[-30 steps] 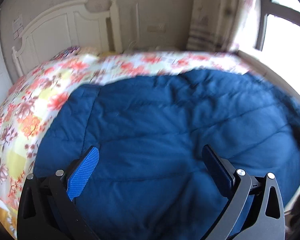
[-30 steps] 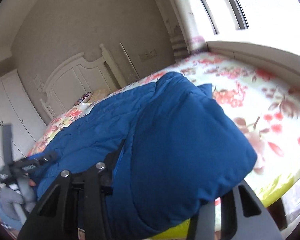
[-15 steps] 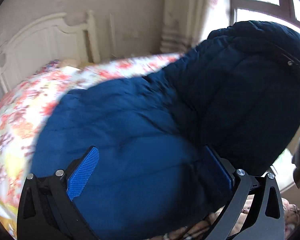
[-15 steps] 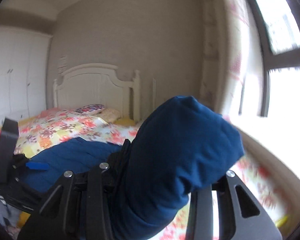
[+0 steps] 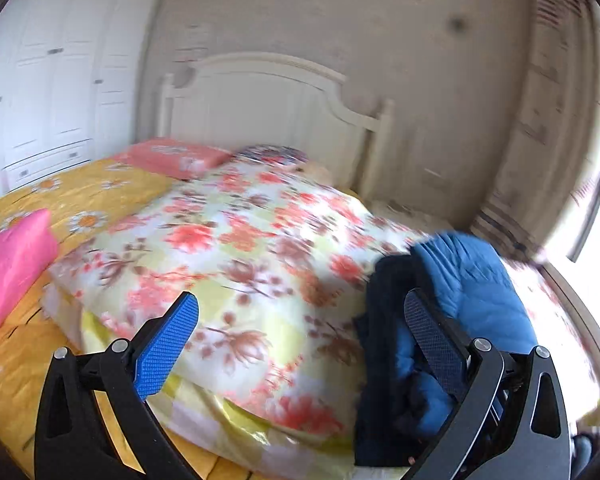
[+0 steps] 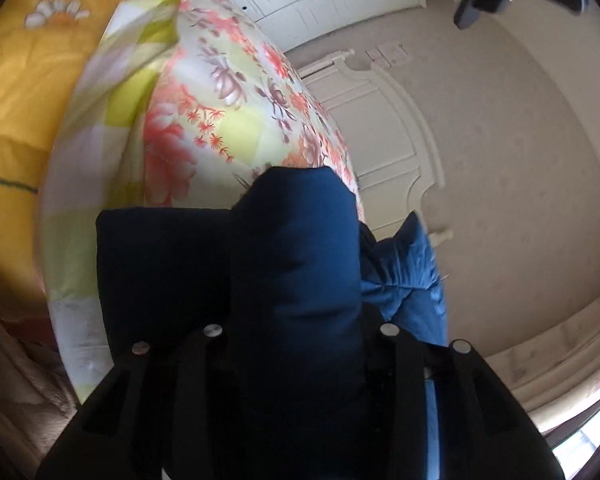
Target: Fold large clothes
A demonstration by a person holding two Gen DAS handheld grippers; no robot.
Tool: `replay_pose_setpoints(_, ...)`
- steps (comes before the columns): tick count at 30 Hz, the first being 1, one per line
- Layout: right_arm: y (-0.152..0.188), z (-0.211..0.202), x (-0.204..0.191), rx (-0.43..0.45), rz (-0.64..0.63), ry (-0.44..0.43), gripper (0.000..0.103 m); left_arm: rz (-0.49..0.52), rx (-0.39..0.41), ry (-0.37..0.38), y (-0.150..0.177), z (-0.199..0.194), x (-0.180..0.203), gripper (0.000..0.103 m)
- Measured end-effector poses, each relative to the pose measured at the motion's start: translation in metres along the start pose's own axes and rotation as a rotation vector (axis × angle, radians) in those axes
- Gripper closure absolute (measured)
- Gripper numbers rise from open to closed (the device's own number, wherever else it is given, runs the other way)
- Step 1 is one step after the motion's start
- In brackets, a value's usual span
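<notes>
Right gripper (image 6: 296,320): your jaws clamp a thick fold of the blue padded jacket (image 6: 296,264).
Left gripper (image 5: 300,332): yours gapes wide, empty.
Jacket: bunched at the floral quilt's (image 5: 236,240) right edge, apparently lifted.
Beyond: white headboard (image 5: 268,104).

One blue padded jacket (image 5: 472,280) lies bunched on the bed's window side. One flowered quilt (image 5: 240,248) covers the middle of the bed, and one yellow daisy sheet (image 5: 80,196) lies beside it on the wardrobe side. Pillows at the headboard end: two, one coral (image 5: 172,156) and one dark patterned (image 5: 272,152). One bright pink cushion (image 5: 8,264) sits at the bed's wardrobe-side edge. One white headboard (image 5: 268,100), one white wardrobe (image 5: 60,72). Two claws: the left claw (image 5: 300,332) and the right claw (image 6: 296,344).
</notes>
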State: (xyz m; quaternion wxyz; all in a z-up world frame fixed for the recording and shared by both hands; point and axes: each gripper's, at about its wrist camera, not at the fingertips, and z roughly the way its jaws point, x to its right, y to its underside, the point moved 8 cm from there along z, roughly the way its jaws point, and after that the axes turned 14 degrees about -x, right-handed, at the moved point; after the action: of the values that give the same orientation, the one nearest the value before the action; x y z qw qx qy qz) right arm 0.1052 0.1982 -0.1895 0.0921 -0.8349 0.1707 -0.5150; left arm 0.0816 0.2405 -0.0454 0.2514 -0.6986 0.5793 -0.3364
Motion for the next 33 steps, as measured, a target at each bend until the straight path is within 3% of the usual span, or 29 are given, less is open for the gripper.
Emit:
replay_pose_setpoints(3, 0.005, 0.0, 0.005, 0.012, 0.037, -0.012, 0.061, 0.122, -0.059, 0.115, -0.013, 0.016, 0.034, 0.004)
replay_pose_setpoints(8, -0.001, -0.003, 0.008, 0.017, 0.038, 0.011, 0.058, 0.393, -0.203, 0.233, -0.06, 0.072, 0.144, 0.004)
replay_pose_setpoints(10, 0.0, -0.006, 0.009, 0.029, 0.041, 0.007, 0.056, 0.476, -0.264, 0.236, -0.07, 0.1, 0.181, 0.004)
replay_pose_setpoints(13, -0.007, -0.002, 0.007, 0.045, 0.038, 0.006, 0.053, 0.56, -0.324, 0.162, -0.069, 0.152, 0.212, 0.004)
replay_pose_setpoints(15, -0.001, -0.011, 0.009, 0.066, 0.043, -0.028, 0.046, 0.579, -0.398, 0.021, -0.054, 0.207, 0.201, 0.004)
replay_pose_setpoints(16, 0.003, -0.019, 0.012, 0.082, 0.05, -0.065, 0.045, 0.6, -0.421, -0.001, -0.039, 0.23, 0.192, 0.004)
replay_pose_setpoints(18, 0.016, -0.043, 0.024, 0.147, 0.104, -0.192, 0.044, 0.517, -0.401, 0.095, -0.029, 0.245, 0.169, 0.004)
replay_pose_setpoints(21, 0.046, -0.072, 0.062, 0.229, 0.284, -0.411, 0.045, 0.482, -0.371, 0.075, -0.024, 0.246, 0.148, 0.004)
replay_pose_setpoints(24, 0.083, -0.068, 0.117, 0.246, 0.532, -0.525, 0.045, 0.477, -0.353, 0.066, -0.026, 0.246, 0.148, 0.004)
replay_pose_setpoints(27, 0.104, -0.046, 0.148, 0.195, 0.677, -0.511, 0.045, 0.469, -0.344, 0.065, -0.03, 0.245, 0.15, 0.004)
replay_pose_setpoints(29, 0.1, -0.038, 0.145, 0.189, 0.7, -0.54, 0.045, 0.464, -0.332, 0.063, -0.031, 0.244, 0.149, 0.004)
replay_pose_setpoints(31, 0.082, -0.028, 0.116, 0.153, 0.636, -0.573, 0.044, 0.451, -0.331, 0.075, -0.031, 0.243, 0.148, 0.004)
replay_pose_setpoints(32, 0.071, -0.018, 0.087, 0.105, 0.55, -0.594, 0.038, 0.445, -0.33, 0.083, -0.032, 0.244, 0.147, 0.004)
replay_pose_setpoints(33, 0.062, -0.013, 0.073, 0.094, 0.488, -0.531, 0.031, 0.439, -0.323, 0.087, -0.033, 0.243, 0.145, 0.004)
